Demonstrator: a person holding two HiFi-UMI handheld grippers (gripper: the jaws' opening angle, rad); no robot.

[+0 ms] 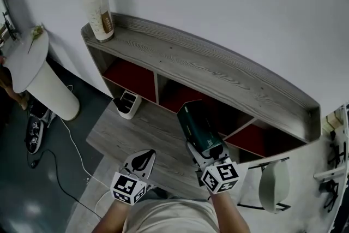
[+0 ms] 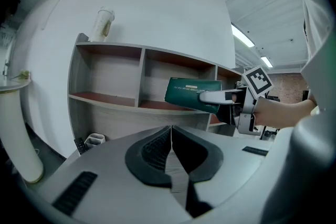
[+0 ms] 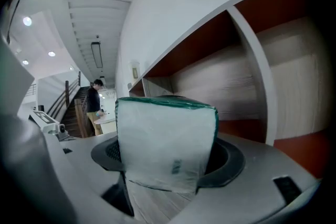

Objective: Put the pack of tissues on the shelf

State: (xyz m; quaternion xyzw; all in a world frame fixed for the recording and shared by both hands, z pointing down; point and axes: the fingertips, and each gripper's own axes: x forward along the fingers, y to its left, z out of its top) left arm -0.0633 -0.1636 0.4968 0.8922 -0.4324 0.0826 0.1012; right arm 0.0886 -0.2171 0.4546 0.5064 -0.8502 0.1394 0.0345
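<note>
Before the front edge of the shelf point(image 1: 218, 71), level with its middle opening, the pack of tissues point(image 1: 199, 125) hangs in the air, touching no board yet. The right gripper point(image 1: 209, 151) is clamped on its near end, jaws spread wide because the pack is bulky. The right gripper view shows the pale end face filling the gap between them. The pack lies level with its long side pointing at the opening, probably so that it can go in end first without catching the upright divider on either side. The left gripper point(image 2: 171, 139) has its jaws together with nothing between them. It sits low and back, close to the person's body, which likely keeps it out of the pack's way. A tall cup point(image 1: 98, 13) stands on the top board at its left corner, well apart from the opening. So placing is not yet done.
</note>
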